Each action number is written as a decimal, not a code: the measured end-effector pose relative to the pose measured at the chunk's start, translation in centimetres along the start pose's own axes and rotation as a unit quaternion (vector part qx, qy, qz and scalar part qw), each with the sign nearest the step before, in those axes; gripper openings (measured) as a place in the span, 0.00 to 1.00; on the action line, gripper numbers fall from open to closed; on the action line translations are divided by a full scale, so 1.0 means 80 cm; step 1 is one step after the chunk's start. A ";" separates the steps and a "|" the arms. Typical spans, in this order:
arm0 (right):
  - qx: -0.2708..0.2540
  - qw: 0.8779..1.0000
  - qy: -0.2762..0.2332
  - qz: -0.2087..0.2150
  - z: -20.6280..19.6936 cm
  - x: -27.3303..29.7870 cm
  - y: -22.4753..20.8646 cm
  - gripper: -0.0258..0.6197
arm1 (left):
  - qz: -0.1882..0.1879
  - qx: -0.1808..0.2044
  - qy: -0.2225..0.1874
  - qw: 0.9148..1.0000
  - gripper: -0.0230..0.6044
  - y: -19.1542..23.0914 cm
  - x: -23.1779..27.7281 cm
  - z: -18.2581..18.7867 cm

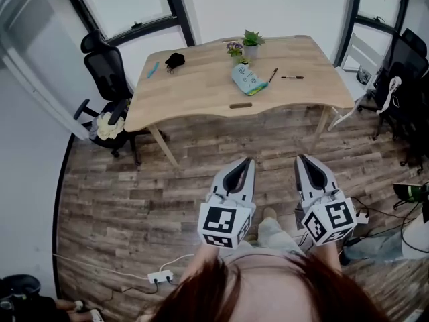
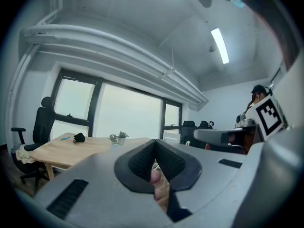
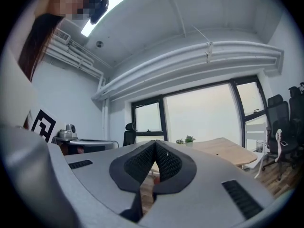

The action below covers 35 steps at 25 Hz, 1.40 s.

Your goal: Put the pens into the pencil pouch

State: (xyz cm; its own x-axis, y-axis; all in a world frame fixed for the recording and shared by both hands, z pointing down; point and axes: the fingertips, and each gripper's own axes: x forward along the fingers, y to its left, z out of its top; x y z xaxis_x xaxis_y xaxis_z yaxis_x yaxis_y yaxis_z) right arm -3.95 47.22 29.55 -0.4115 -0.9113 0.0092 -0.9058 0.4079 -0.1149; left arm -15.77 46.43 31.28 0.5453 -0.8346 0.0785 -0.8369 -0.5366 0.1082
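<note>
A light blue-green pencil pouch (image 1: 247,80) lies on the wooden table (image 1: 201,92), near its middle. Two dark pens lie just right of it: one slanted (image 1: 273,75), one lying flat (image 1: 292,78). A blue pen (image 1: 153,70) rests at the table's left end. Both grippers hang over the floor, well short of the table. My left gripper (image 1: 244,163) is shut and empty, its pads (image 2: 164,159) meeting. My right gripper (image 1: 303,161) is likewise shut with nothing in it, and it points level toward the table (image 3: 223,148).
A black bundle (image 1: 175,60) and small potted plants (image 1: 251,44) sit on the table. Black office chairs stand at the left (image 1: 107,79) and right (image 1: 402,79). A power strip (image 1: 161,276) with cables lies on the wood floor. The person's feet show below the grippers.
</note>
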 end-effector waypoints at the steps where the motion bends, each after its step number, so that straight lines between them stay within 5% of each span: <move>1: 0.002 1.000 -0.003 0.003 0.000 0.003 -0.004 0.04 | 0.001 0.000 0.001 1.000 0.04 0.001 0.007 -0.001; 35: -0.002 0.998 0.022 0.052 -0.004 0.159 -0.240 0.04 | 0.053 0.007 0.034 0.998 0.04 0.015 0.282 -0.008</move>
State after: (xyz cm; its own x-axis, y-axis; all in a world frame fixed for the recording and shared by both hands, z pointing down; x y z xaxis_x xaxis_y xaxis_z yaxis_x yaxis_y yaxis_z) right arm 8.18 27.83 32.19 -0.5078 -0.8605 0.0408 -0.8581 0.5010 -0.1126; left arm -4.44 27.01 33.85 0.4554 -0.8765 0.1560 -0.8903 -0.4478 0.0829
